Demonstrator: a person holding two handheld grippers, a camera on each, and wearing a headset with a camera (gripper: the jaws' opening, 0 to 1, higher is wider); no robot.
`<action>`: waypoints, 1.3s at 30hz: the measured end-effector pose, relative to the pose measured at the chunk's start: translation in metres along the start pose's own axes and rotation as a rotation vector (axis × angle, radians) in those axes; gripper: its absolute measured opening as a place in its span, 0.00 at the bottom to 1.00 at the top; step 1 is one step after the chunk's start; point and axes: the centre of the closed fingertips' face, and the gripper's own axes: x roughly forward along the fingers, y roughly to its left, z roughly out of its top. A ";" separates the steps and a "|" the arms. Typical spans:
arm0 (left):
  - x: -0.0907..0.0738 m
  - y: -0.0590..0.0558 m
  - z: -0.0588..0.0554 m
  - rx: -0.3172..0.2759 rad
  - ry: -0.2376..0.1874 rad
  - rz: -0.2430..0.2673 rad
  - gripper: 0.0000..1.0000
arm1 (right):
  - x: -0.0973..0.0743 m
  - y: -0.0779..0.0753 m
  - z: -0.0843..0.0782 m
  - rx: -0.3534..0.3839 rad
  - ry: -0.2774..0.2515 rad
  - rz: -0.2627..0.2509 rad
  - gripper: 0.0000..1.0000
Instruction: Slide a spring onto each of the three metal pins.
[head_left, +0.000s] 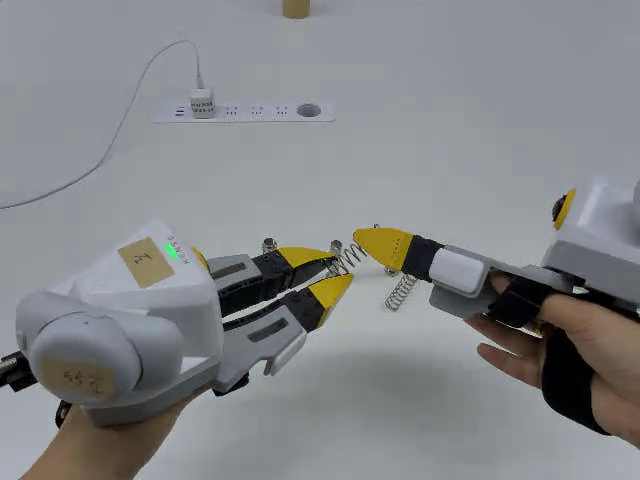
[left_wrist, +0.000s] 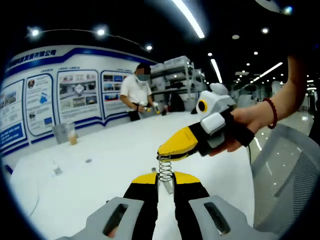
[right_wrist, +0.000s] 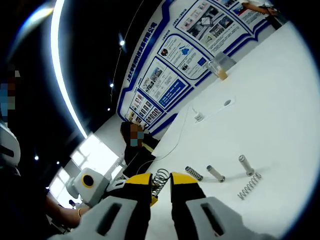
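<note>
My left gripper (head_left: 320, 272) (left_wrist: 166, 179), yellow-tipped, comes in from the lower left and is shut on an upright metal pin (left_wrist: 168, 184). A spring (head_left: 348, 258) (left_wrist: 165, 169) (right_wrist: 160, 177) sits over the pin's top. My right gripper (head_left: 378, 243) (right_wrist: 161, 181) reaches in from the right and is shut on the spring's upper end. It also appears in the left gripper view as the right gripper (left_wrist: 174, 146). On the white table lie a loose spring (head_left: 400, 292) (right_wrist: 250, 185), two pins (right_wrist: 216, 173) (right_wrist: 245, 164) and another spring (right_wrist: 194, 173).
A white power strip (head_left: 245, 112) with a plugged-in charger (head_left: 203, 100) and its cable lies at the back. A brown cylinder (head_left: 295, 8) stands at the far edge. A person (left_wrist: 136, 92) stands at a distant bench beyond a cup (left_wrist: 72, 135).
</note>
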 end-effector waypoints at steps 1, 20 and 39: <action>0.000 0.000 0.000 -0.001 -0.001 -0.001 0.10 | 0.000 0.001 0.000 0.002 0.000 0.004 0.15; 0.001 0.002 -0.012 -0.059 0.077 0.003 0.15 | 0.003 0.003 0.008 -0.050 -0.031 0.018 0.11; -0.009 0.006 -0.043 -0.092 0.177 0.064 0.36 | 0.022 -0.030 0.025 -0.332 -0.014 -0.114 0.12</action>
